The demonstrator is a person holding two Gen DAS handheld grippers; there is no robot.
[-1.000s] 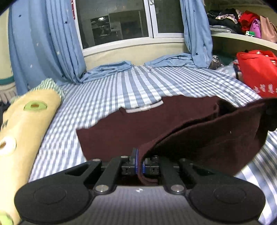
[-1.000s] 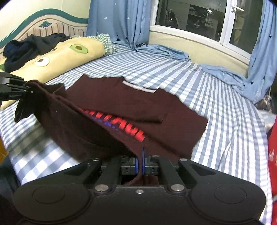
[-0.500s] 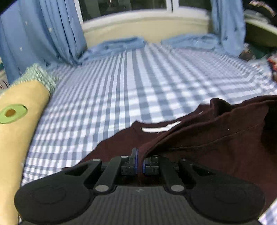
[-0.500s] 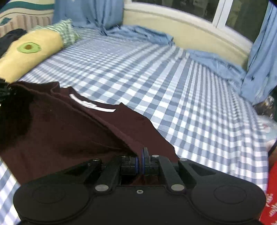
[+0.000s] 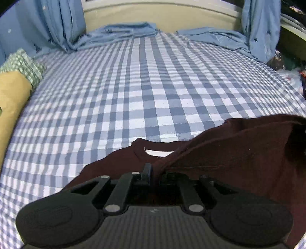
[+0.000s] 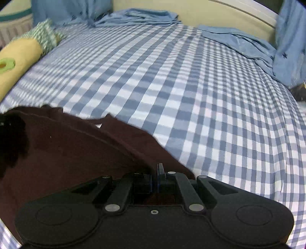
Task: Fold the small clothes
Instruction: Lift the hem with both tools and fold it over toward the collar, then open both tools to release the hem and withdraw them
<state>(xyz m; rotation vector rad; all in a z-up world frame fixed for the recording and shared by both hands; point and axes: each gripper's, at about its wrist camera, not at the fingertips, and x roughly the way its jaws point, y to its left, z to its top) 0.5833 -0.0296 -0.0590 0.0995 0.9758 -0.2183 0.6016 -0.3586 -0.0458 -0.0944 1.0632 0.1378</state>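
Fold midway: hem carried over toward the collar, not yet laid down or smoothed. Maroon t-shirt (image 5: 239,153) sits lower right of frame on the checked bedsheet (image 5: 153,86), doubled. Left gripper (image 5: 153,172) jaws opening, hem between them, apparently. Right gripper (image 6: 155,172) pinches the hem.

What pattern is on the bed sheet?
Blue-and-white check on the bed sheet, clearest in the right wrist view.

A home bedroom, a bed (image 5: 145,92) spread with blue-and-white checked sheet filling the view, blue star-print curtains (image 5: 63,23) pooling on it at 11 and 1 o'clock, a yellow bolster pillow (image 6: 17,57) at 9 o'clock, cream window ledge (image 5: 162,17) at 12 o'clock
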